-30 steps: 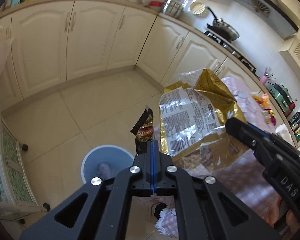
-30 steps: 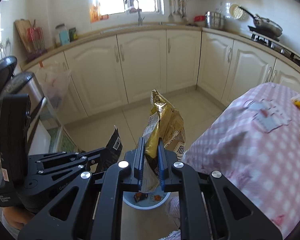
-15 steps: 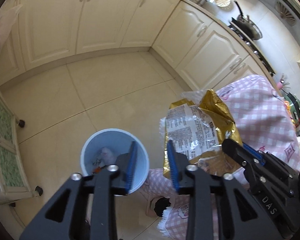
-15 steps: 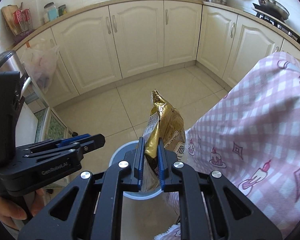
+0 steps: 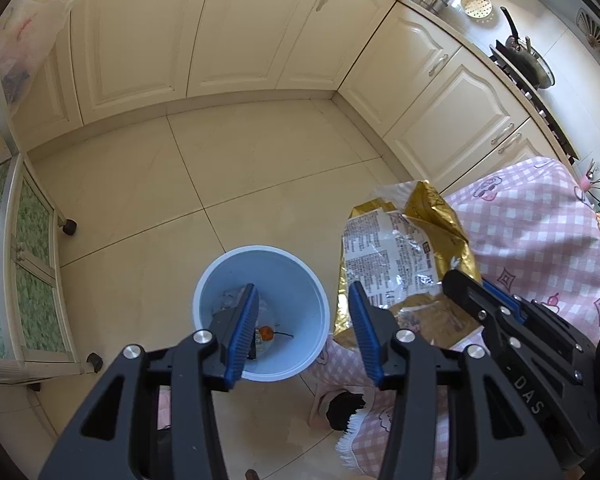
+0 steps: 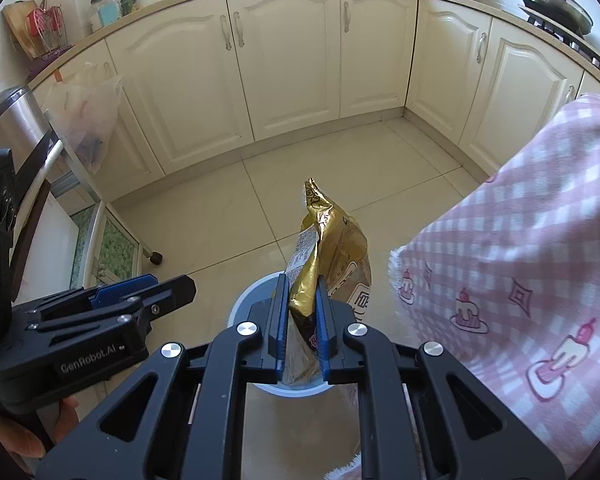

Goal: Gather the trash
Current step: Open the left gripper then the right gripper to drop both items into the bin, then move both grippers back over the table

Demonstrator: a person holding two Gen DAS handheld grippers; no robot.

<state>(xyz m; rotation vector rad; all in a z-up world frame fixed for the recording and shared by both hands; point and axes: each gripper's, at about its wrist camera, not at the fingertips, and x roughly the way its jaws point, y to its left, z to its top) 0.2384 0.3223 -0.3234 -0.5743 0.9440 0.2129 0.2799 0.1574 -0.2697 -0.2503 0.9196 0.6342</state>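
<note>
The left gripper (image 5: pixel 302 312) has let go of its small dark wrapper – fingers now wide and empty above the blue bin (image 5: pixel 260 312) – so the gold bag (image 6: pixel 324 256), pinched in the right gripper (image 6: pixel 302 312) over the bin, probably goes in next.

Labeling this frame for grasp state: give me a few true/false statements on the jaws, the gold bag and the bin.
1. The left gripper has its jaws open and empty. True.
2. The right gripper holds nothing. False: its jaws are shut on the gold bag.
3. The blue bin stands on the tiled floor. True.
4. The bin is empty. False: some trash lies at its bottom.
5. The gold bag lies inside the bin. False: it is held above the floor, beside the bin and the pink checked tablecloth.
</note>
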